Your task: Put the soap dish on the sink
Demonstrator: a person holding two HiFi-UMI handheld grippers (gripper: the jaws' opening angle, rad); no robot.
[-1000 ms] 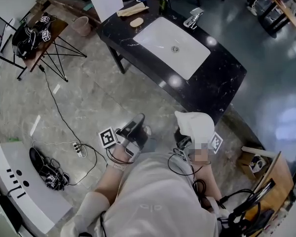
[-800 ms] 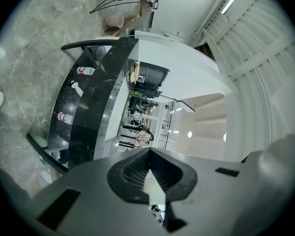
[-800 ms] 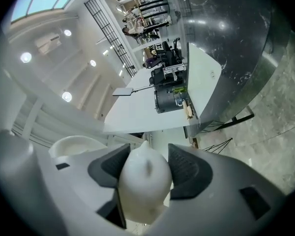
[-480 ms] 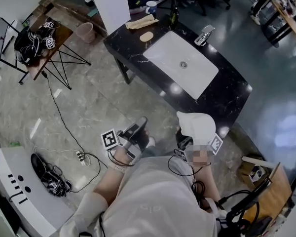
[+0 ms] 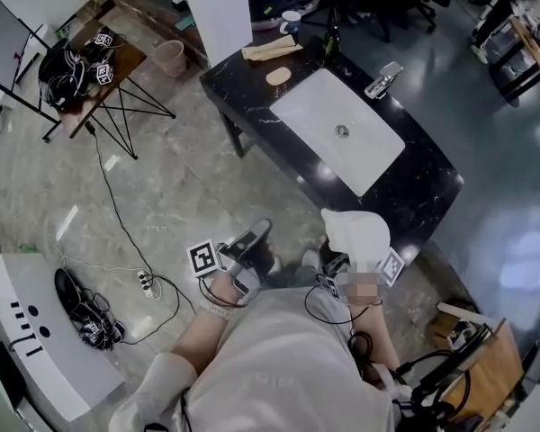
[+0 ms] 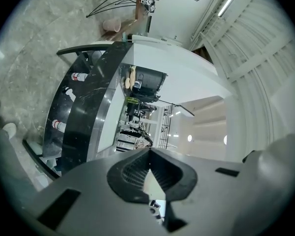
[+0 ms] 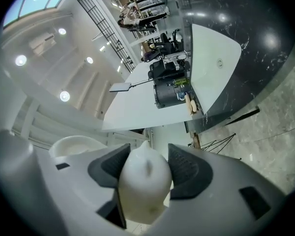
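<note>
Gripping the dish [image 7: 145,186] between its pads, my right tool [image 7: 146,156] holds it low in the centre of the head view, well apart from the sink [image 5: 337,130]. That lies almost straight up the frame from the dish, set in the black tabletop [image 5: 414,183], with its long axis running upper left to lower right. My left tool [image 6: 150,167] is clenched on nothing (about as far from the sink as the right). I judge the right hand must carry the dish forward past the tabletop's near edge.
</note>
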